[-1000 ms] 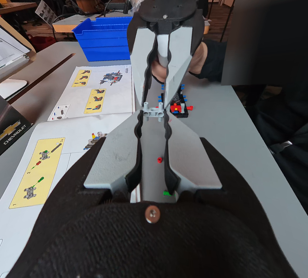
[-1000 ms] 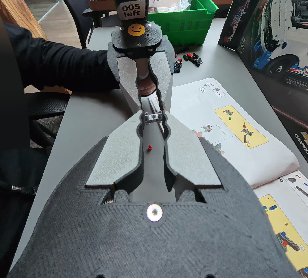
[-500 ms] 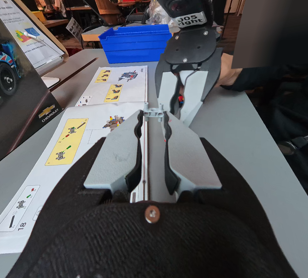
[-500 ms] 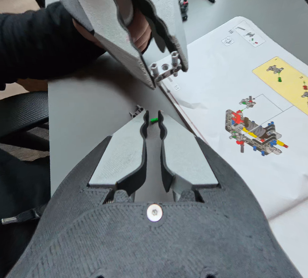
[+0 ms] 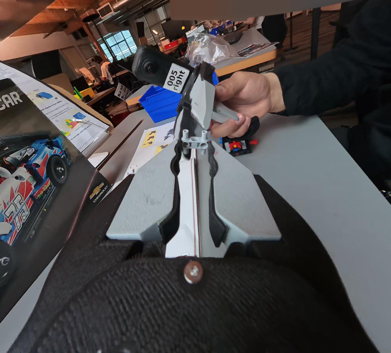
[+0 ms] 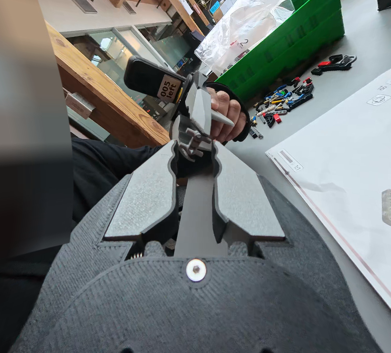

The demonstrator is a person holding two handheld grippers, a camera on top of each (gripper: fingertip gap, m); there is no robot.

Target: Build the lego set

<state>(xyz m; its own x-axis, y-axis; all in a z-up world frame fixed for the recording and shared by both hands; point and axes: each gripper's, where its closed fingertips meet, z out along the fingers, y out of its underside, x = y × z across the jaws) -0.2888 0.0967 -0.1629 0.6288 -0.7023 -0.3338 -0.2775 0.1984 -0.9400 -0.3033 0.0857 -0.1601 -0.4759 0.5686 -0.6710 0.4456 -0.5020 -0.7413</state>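
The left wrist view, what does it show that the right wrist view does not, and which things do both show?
Only the left wrist view shows the set's box, a blue bin and a small black-and-red assembly. Only the right wrist view shows the green bin and a pile of loose pieces. Both show the grey connector piece held by the left gripper, the instruction booklet and the grey table.

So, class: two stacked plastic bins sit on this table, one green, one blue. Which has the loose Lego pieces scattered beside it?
The green bin: the loose Lego pieces lie scattered before it. The blue bin has none visible nearby.
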